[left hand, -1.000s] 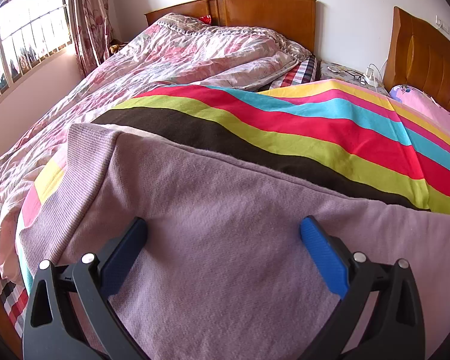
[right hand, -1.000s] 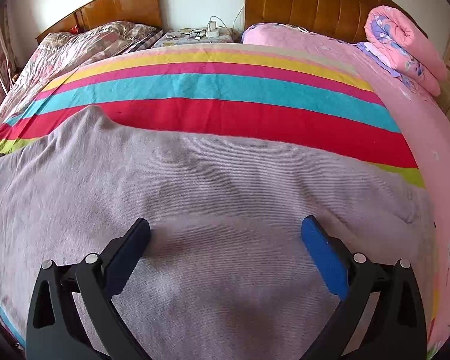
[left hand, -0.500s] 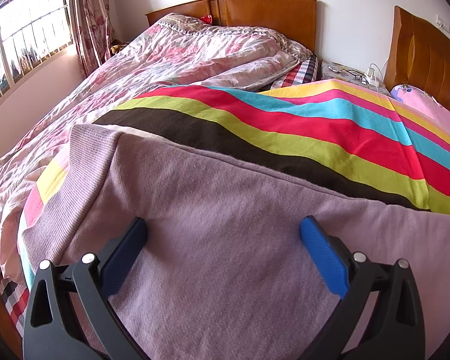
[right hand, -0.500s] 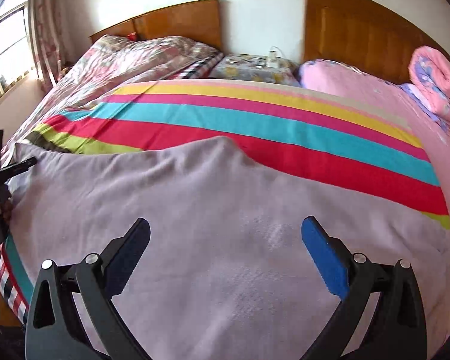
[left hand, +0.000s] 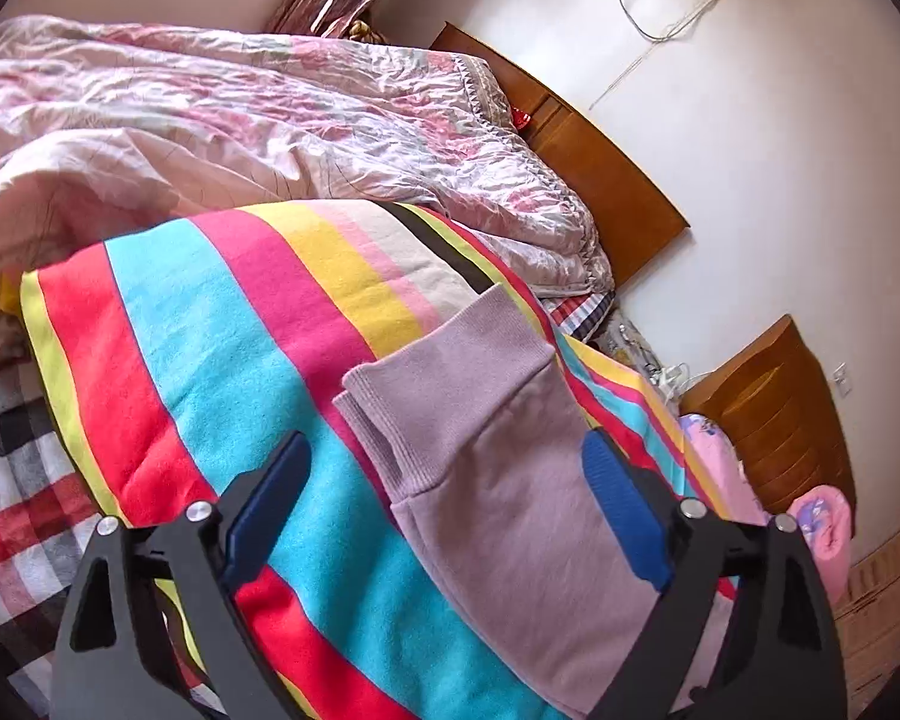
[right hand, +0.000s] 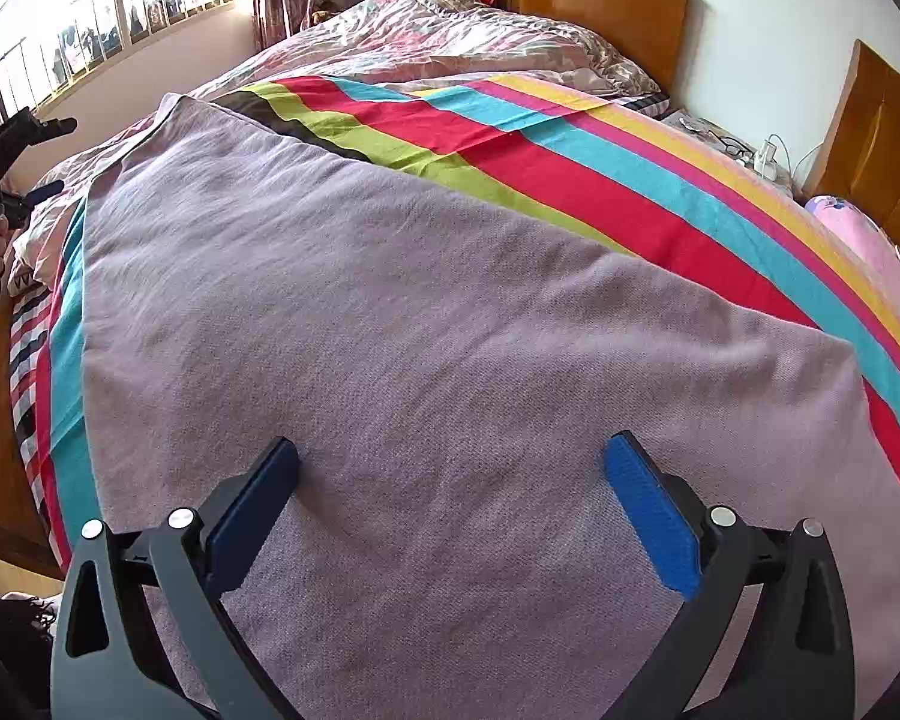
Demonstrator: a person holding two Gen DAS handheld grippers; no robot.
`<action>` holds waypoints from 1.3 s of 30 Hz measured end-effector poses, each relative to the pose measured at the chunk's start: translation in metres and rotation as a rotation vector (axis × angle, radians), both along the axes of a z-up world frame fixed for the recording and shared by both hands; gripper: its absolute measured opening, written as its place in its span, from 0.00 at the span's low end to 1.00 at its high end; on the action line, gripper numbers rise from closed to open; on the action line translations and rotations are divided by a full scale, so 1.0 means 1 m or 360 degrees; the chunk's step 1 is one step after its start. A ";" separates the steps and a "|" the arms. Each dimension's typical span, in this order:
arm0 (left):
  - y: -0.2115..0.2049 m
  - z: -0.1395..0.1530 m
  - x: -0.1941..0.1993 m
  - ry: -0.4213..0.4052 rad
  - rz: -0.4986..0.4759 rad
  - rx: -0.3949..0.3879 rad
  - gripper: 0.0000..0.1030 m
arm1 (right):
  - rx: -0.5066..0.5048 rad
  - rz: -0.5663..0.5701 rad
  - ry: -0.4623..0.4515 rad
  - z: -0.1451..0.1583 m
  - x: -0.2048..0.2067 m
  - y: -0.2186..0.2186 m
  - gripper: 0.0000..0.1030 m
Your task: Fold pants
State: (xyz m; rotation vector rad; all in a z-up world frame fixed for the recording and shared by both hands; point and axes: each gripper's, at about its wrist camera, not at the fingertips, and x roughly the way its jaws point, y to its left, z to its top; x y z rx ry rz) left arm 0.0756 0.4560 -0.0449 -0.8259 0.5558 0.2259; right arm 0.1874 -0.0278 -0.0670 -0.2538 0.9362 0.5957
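Observation:
Lilac knit pants (right hand: 438, 324) lie flat on a striped blanket (right hand: 570, 162) on the bed. In the left wrist view their ribbed cuff end (left hand: 444, 384) points away from me. My left gripper (left hand: 444, 474) is open and empty, tilted, just above that end of the pants. It also shows at the far left of the right wrist view (right hand: 6, 180), held in a hand beyond the pants' left edge. My right gripper (right hand: 450, 468) is open and empty, low over the middle of the pants.
A crumpled pink floral quilt (left hand: 270, 120) lies on the far bed half. Wooden headboards (right hand: 600, 6) stand against the white wall. A nightstand with glasses and chargers (right hand: 744, 150) sits between them. A plaid sheet (left hand: 18, 480) shows at the bed's left edge.
My left gripper has swung left off the pants and tilted, now viewing the cuff end. My right gripper has moved left along the pants toward the left half.

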 end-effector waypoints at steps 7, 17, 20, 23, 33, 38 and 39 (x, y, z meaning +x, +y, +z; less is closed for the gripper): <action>0.017 -0.043 0.030 0.0031 -0.0043 -0.0273 0.65 | -0.0015 -0.0003 -0.0010 -0.001 0.001 -0.003 0.96; 0.022 -0.062 0.044 -0.0056 0.0004 -0.0384 0.27 | -0.0014 -0.0005 -0.0017 -0.001 0.000 -0.003 0.96; 0.028 -0.072 0.041 -0.0150 0.0018 -0.0465 0.28 | -0.0033 -0.0042 -0.0029 0.002 0.000 0.000 0.96; 0.024 -0.070 0.042 -0.0135 -0.0001 -0.0393 0.26 | 0.0074 0.0019 -0.0072 0.022 -0.005 0.018 0.96; 0.000 -0.016 0.037 -0.0138 -0.0014 -0.0158 0.10 | -0.0079 0.0391 -0.0098 0.002 -0.016 0.127 0.96; -0.087 0.088 0.039 -0.0289 -0.0244 0.0301 0.10 | -0.0059 0.0297 -0.0174 0.022 -0.021 0.092 0.95; -0.117 0.110 0.040 -0.0334 -0.0326 0.0420 0.10 | 0.0002 0.0232 -0.0201 0.033 -0.021 0.072 0.95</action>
